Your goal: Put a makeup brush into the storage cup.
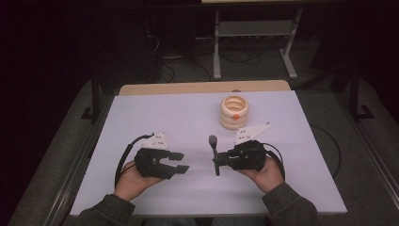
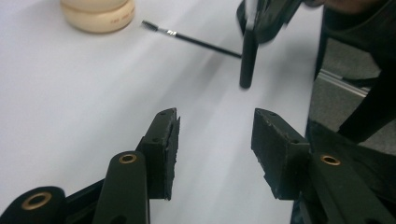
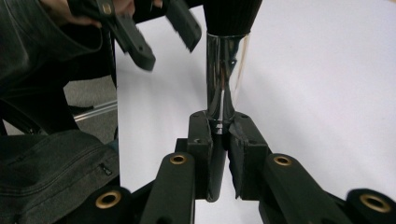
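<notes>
Seemingly mid-handover, the right hand-held gripper clamps the makeup brush; the left hand-held gripper, half open and empty, should clear away.

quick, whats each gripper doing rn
left gripper: open, nothing between its jaws
right gripper: closed on the makeup brush

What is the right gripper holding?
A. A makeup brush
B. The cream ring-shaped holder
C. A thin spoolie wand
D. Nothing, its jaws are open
A: in the right gripper view, the right gripper is clamped on the brush at its shiny metal ferrule, dark bristles beyond; the holder sits apart on the table.
</notes>
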Tool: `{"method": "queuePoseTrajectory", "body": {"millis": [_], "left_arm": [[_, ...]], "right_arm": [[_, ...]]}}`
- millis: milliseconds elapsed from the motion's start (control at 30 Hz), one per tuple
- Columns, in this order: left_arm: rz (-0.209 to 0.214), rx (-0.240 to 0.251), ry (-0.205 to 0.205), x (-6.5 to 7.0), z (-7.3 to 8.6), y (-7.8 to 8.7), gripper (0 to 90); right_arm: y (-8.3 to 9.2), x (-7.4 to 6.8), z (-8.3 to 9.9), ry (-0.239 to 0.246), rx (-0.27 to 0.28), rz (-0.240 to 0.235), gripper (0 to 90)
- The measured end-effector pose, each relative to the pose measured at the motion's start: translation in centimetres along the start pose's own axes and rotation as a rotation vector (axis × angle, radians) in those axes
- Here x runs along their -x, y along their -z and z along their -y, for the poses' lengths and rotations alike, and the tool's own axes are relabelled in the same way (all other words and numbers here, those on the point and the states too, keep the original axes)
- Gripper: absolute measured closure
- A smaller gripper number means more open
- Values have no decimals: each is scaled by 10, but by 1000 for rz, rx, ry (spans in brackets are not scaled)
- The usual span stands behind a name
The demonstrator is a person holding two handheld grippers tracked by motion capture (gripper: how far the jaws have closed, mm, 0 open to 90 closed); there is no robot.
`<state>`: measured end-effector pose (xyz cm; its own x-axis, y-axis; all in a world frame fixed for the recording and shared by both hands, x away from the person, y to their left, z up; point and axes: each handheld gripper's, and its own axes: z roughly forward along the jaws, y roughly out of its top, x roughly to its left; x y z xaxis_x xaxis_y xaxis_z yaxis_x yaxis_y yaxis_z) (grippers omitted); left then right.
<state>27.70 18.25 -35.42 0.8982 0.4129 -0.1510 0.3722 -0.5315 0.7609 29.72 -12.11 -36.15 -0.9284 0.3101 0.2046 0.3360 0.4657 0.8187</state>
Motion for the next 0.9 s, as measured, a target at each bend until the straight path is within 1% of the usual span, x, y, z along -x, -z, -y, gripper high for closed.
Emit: {"method": "queuePoseTrajectory", "body": {"millis": [33, 100, 233, 267, 367, 400, 467, 533, 567, 667, 767, 833, 900], "left_arm": [[-3, -11, -7, -1, 1, 0, 507], [-16, -13, -7, -2, 5, 0, 498], [-38, -4, 4, -2, 12, 0, 486], [-45, -7, -3, -3, 14, 1, 481], [-60, -1, 1, -4, 18, 1, 478], [-63, -1, 4, -4, 20, 1, 478], [-68, -2, 6, -5, 22, 1, 476], [-74, -8, 7, -6, 25, 0, 473], [-79, -10, 0, -6, 26, -1, 472], [-86, -5, 11, -6, 28, -1, 468], [-98, -9, 4, -7, 29, 0, 462], [-101, -2, 11, -7, 30, 1, 457], [-105, -6, 9, -8, 31, 2, 454]], "right_arm": [[2, 1, -1, -1, 1, 3, 786], [4, 3, -2, -5, 9, 3, 786], [9, 8, -6, -6, 7, 12, 786], [10, 9, -6, -14, 10, 15, 786], [13, 12, -9, -11, 7, 25, 786], [14, 14, -9, -8, 4, 31, 786], [16, 15, -11, -23, 4, 31, 786], [17, 17, -12, -20, 5, 41, 786], [18, 18, -12, -19, 4, 41, 786], [19, 22, -12, -28, 3, 47, 786], [20, 25, -12, -29, 0, 49, 786], [21, 26, -14, -30, -3, 53, 786], [22, 27, -16, -31, -4, 55, 786]]}}
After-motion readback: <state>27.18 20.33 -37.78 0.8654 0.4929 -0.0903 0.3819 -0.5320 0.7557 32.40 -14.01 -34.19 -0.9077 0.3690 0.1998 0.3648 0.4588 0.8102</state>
